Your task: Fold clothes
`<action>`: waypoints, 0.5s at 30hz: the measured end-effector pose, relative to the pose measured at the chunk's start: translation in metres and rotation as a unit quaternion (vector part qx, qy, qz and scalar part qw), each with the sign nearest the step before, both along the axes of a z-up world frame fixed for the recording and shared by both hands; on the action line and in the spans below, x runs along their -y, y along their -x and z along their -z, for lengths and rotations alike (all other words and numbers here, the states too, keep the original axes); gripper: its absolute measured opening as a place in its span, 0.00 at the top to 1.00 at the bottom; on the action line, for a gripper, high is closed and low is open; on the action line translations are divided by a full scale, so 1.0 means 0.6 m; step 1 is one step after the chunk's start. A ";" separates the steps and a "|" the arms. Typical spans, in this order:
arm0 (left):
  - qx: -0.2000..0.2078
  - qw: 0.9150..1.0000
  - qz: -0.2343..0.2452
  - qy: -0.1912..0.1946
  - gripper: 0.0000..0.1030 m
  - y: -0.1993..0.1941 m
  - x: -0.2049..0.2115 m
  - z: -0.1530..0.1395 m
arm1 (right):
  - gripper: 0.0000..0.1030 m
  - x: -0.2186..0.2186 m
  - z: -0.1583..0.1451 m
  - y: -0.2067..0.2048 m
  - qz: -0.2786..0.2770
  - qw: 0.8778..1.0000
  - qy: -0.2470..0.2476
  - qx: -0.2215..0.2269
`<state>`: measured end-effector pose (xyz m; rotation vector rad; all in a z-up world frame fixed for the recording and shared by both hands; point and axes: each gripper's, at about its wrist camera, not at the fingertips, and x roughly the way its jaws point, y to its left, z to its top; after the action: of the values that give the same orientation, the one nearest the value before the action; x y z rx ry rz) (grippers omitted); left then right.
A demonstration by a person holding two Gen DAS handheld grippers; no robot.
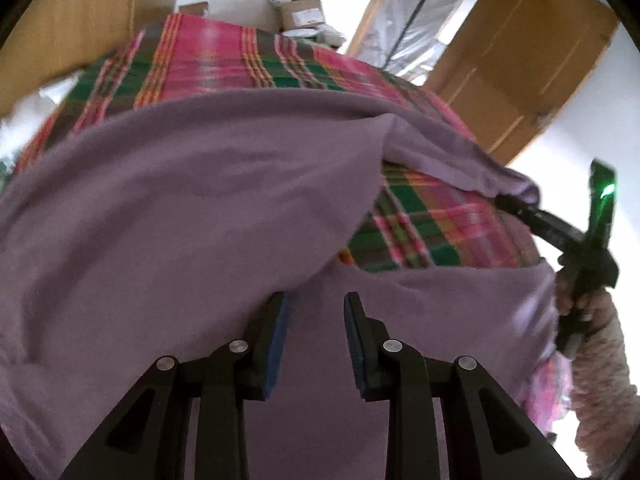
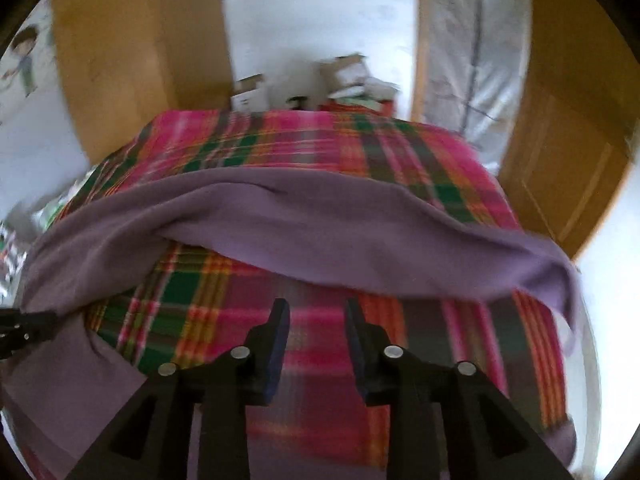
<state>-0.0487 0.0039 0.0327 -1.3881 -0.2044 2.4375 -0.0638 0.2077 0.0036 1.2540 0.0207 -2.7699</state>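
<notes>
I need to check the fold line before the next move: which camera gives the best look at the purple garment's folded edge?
The right wrist view: the purple garment shows its folded edge running across the plaid cover, seen from in front. In the left wrist view the garment fills most of the frame up close, with only part of that edge visible at the right.

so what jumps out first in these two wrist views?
The purple garment sprawls over most of a loud pink-and-green plaid cover on the bed. In the left wrist view, the right gripper sits at the far right edge against a bunched corner of the cloth. The left gripper hangs open over the purple fabric.
</notes>
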 end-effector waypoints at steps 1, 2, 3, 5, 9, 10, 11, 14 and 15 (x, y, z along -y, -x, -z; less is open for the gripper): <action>-0.005 1.000 0.001 0.003 0.71 0.006 -0.003 0.000 | 0.69 0.014 0.004 0.010 -0.010 1.000 -0.005 0.004; -0.006 1.000 0.000 0.003 0.71 0.011 -0.002 0.001 | 0.68 0.023 0.009 0.020 -0.018 1.000 -0.003 0.010; -0.005 1.000 -0.001 0.004 0.71 0.015 -0.002 0.002 | 0.66 0.032 0.014 0.031 -0.026 1.000 -0.002 0.015; -0.005 1.000 -0.012 0.010 0.71 0.025 0.000 0.005 | 0.66 0.049 0.024 0.049 -0.040 0.999 0.003 0.027; -0.006 0.999 -0.042 -0.008 0.71 0.049 0.027 0.005 | 0.66 0.088 0.040 0.073 -0.064 0.997 -0.004 0.032; 0.001 0.999 -0.050 -0.016 0.71 0.058 0.034 0.008 | 0.66 0.094 0.042 0.077 -0.067 0.997 0.005 0.036; 0.008 0.998 -0.058 -0.026 0.71 0.065 0.042 0.011 | 0.66 0.098 0.045 0.087 -0.072 0.997 0.014 0.040; 0.007 0.995 -0.084 -0.050 0.71 0.081 0.062 0.015 | 0.66 0.132 0.045 0.080 -0.122 0.990 0.056 0.051; 0.003 0.994 -0.094 -0.050 0.71 0.086 0.069 0.016 | 0.66 0.143 0.046 0.077 -0.141 0.986 0.065 0.056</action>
<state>-0.1001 -0.0377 0.0234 -1.3892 -0.4721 2.5326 -0.1097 0.1221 -0.0239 1.2636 0.0072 -2.4176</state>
